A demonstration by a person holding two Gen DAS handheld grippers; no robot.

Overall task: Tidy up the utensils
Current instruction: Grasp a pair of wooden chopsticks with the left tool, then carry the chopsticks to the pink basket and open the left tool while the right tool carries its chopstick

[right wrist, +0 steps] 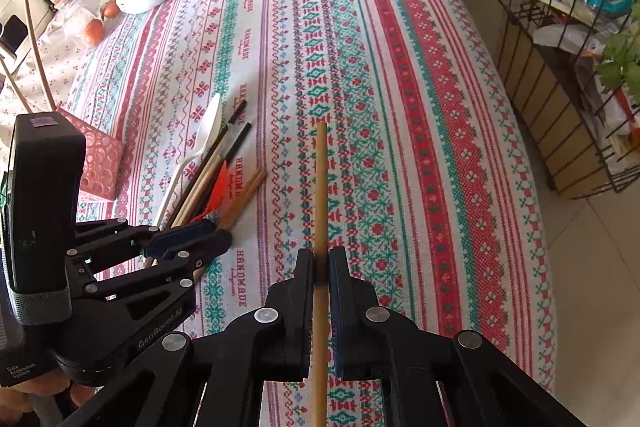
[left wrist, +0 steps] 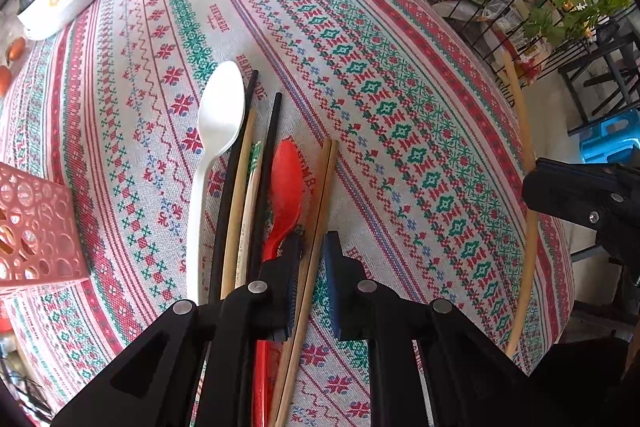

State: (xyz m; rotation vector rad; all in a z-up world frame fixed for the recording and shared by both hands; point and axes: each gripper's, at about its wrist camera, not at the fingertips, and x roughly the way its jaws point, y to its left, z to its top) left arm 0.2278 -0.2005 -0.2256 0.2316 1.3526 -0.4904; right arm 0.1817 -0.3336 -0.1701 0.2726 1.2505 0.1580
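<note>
Between my left gripper [left wrist: 310, 291] fingers sits a pair of wooden chopsticks [left wrist: 320, 195], jaws nearly together, though I can't tell if both pads actually press them. Right next to them on the bench [left wrist: 400, 67] lie a red spoon [left wrist: 286, 179], black chopsticks [left wrist: 266, 167] and a white spoon [left wrist: 218, 131], with a pink basket [left wrist: 36, 227] off to the side. My right gripper [right wrist: 320, 263] is pinching one bamboo chopstick [right wrist: 320, 187], its tip lifted above the cloth
</note>
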